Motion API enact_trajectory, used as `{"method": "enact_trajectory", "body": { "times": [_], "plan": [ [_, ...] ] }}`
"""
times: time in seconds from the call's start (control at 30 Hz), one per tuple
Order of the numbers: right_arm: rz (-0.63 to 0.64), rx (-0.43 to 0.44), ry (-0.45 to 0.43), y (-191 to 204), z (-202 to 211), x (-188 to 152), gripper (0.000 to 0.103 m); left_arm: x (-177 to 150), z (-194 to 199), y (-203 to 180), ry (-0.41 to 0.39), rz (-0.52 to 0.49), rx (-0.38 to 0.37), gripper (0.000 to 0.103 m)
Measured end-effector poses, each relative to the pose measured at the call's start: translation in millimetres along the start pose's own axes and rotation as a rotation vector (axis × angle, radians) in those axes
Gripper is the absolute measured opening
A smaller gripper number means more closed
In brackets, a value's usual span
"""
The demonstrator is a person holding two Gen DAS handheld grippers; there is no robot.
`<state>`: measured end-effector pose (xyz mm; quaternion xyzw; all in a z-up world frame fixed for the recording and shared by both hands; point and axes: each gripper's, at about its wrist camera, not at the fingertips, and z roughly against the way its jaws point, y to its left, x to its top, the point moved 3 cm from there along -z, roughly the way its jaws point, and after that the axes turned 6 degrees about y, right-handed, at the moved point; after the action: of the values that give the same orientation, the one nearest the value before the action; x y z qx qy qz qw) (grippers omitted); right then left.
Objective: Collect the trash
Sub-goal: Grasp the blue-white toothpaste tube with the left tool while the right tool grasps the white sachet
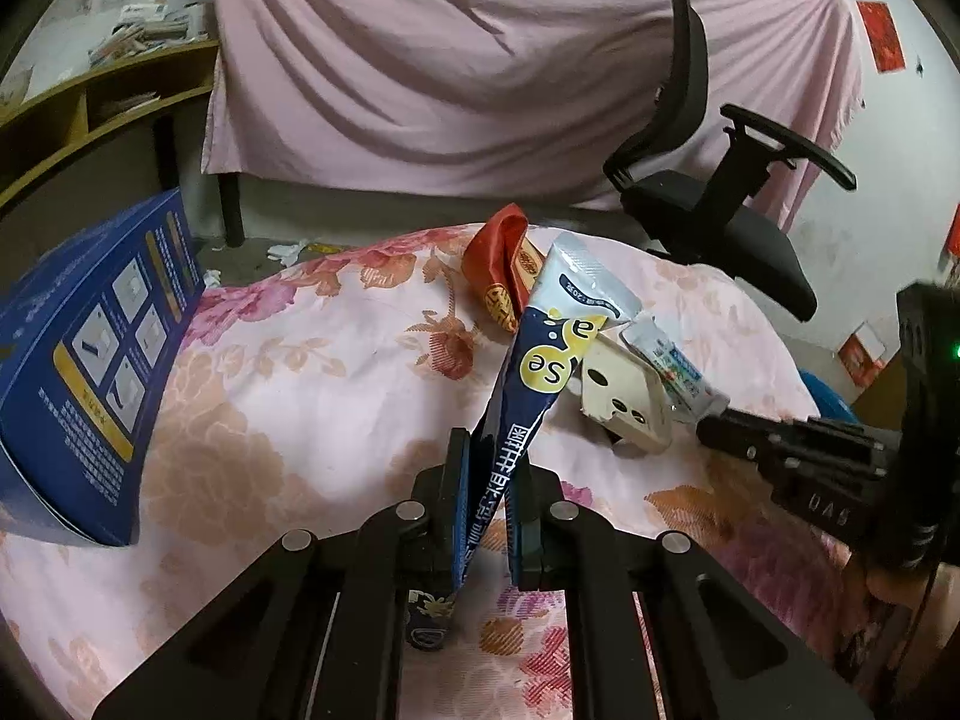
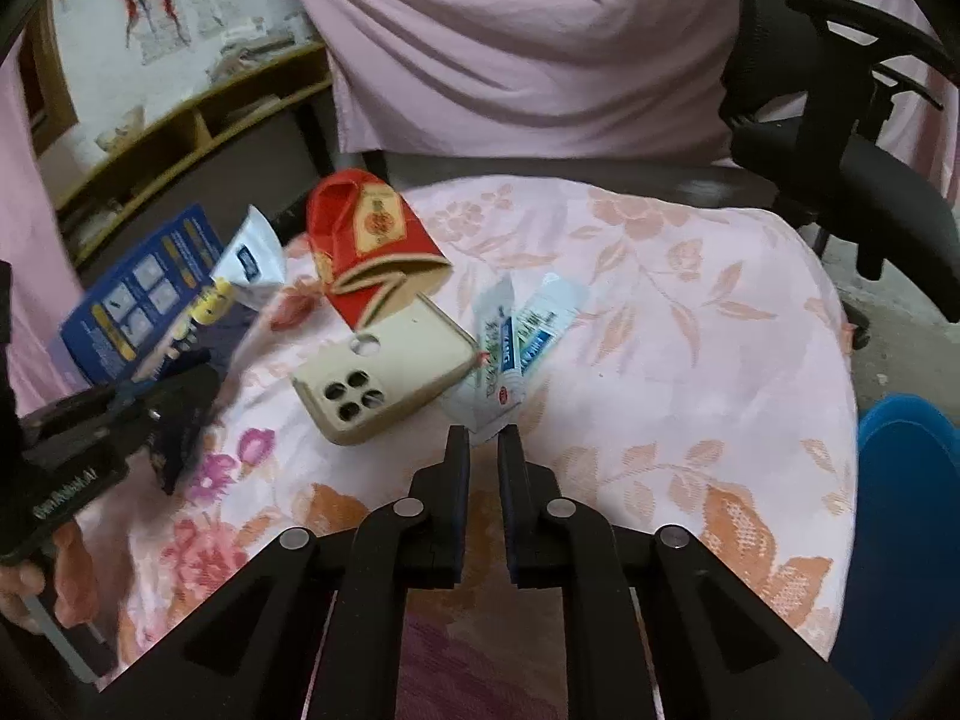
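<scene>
- left tool point(image 1: 486, 450) is clamped on a dark blue snack wrapper point(image 1: 534, 372), lifted clear of the floral cloth point(image 1: 288, 372). it's pinched along one thin edge, so i judge it could slide out on any quick swing.
- right tool point(image 2: 480, 441) has its jaws narrowly apart, holding nothing, tips just at the corner of the small white sachets point(image 2: 516, 348).
- risk: the sachets lie flat and overlap, so closing here may catch only a corner, or pinch the cloth with it.
- risk: the beige phone case point(image 2: 384, 372) lies just beside the sachets, touching or nearly; a sloppy close drags it along. it may not be trash.
- red packet point(image 2: 372, 240) sits behind the case, blue box point(image 1: 90, 372) stands at the left edge. neither is in my path.
- surface is soft and padded with a floral cover, can't tell what's under it, so pressing down gives.
- blue bin point(image 2: 906, 510) stands low on my right, likely the drop point.
- room: pink sheet point(image 1: 480, 60) hung behind, black office chair point(image 1: 720, 204), wooden shelf point(image 1: 90, 102) left.
</scene>
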<state>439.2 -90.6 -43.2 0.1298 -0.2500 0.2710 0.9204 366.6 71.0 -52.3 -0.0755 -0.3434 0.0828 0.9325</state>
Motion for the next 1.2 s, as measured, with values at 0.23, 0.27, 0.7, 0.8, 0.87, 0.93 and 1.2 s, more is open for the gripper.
{"method": "enact_trajectory", "body": {
  "times": [0.23,0.27,0.7,0.8,0.87,0.93,1.2],
  "plan": [
    [0.079,-0.132,-0.004,7.8,-4.2,4.5,0.036,-4.2,-1.6,9.4,-0.01,0.035,-0.028,0.008],
    [0.076,-0.136,-0.004,6.4,-6.2,6.5,0.036,-3.9,-1.8,11.0,-0.009,0.039,-0.034,0.008],
    [0.121,-0.165,0.002,11.2,-20.9,14.3,0.022,-4.4,-1.6,16.1,-0.003,0.055,-0.063,0.008],
    [0.121,-0.162,-0.001,11.6,-20.2,13.2,0.019,-4.4,-1.4,16.2,-0.005,0.056,-0.062,0.008],
    [0.111,-0.155,-0.005,10.4,-18.4,12.9,0.019,-3.9,-1.4,15.9,-0.007,0.056,-0.061,0.008],
    [0.099,-0.155,-0.022,9.0,-14.6,12.5,0.019,-4.0,-0.8,15.4,-0.013,0.055,-0.057,0.008],
    [0.102,-0.187,-0.19,19.3,18.4,4.4,0.019,-7.2,6.5,16.0,-0.049,0.085,-0.051,0.008]
  ]
}}
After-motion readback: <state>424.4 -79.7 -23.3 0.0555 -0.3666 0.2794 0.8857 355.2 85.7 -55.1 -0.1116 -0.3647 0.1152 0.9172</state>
